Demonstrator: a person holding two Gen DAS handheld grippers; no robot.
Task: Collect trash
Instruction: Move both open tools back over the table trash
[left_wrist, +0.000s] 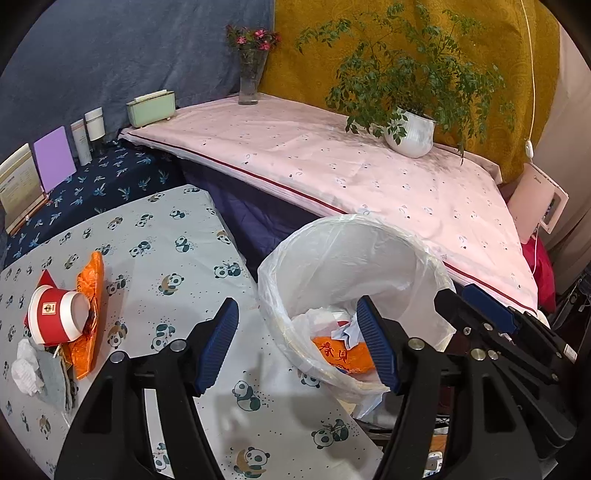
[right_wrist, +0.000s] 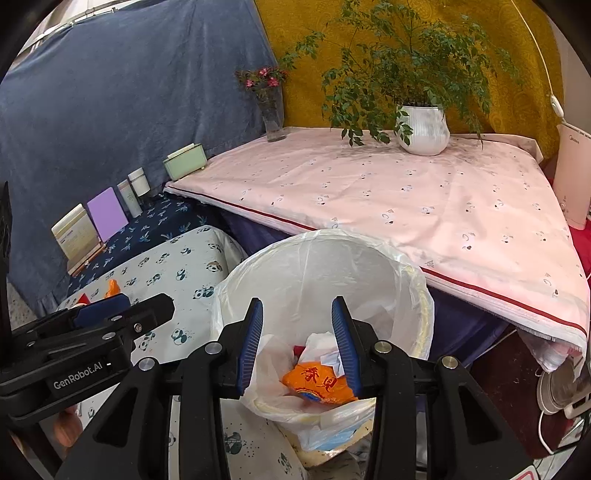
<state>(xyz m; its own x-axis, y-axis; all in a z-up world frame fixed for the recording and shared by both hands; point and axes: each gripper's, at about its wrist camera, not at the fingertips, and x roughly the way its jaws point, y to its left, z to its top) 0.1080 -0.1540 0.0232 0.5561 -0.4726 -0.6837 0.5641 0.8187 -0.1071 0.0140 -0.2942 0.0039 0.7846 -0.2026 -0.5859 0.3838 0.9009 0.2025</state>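
A: Left wrist view first, biggest things down. What does the tabletop (left_wrist: 177, 236) show?

B: Panda-print cloth, with a lined bin (left_wrist: 354, 236) standing just off its edge. Inside the bin sit an orange wrapper (left_wrist: 343, 356) and some white crumpled paper (left_wrist: 343, 328), so part of the trash is already collected.

A: And what is left?

B: A heap at the far left of the tabletop: a red paper cup (left_wrist: 59, 319) on its side, an orange packet (left_wrist: 88, 302) beside and under it, a grey piece (left_wrist: 55, 380) below, and white tissue (left_wrist: 26, 369) at the edge. I judge the job to be roughly midway; that whole heap has yet to go in.

A: The left claw (left_wrist: 299, 347)?

B: Apart, with nothing between its pads. One pad hangs over the cloth, the other over the bin's mouth.

A: Right wrist view?

B: The right claw (right_wrist: 297, 345) hovers above the bin opening, jaws partly apart, with nothing in them. The wrapper lies below them in the liner, not touching.

A: So neither one carries anything?

B: Neither. My guess is that the next move is a reach back left to the cup heap, which is well apart from the bin.
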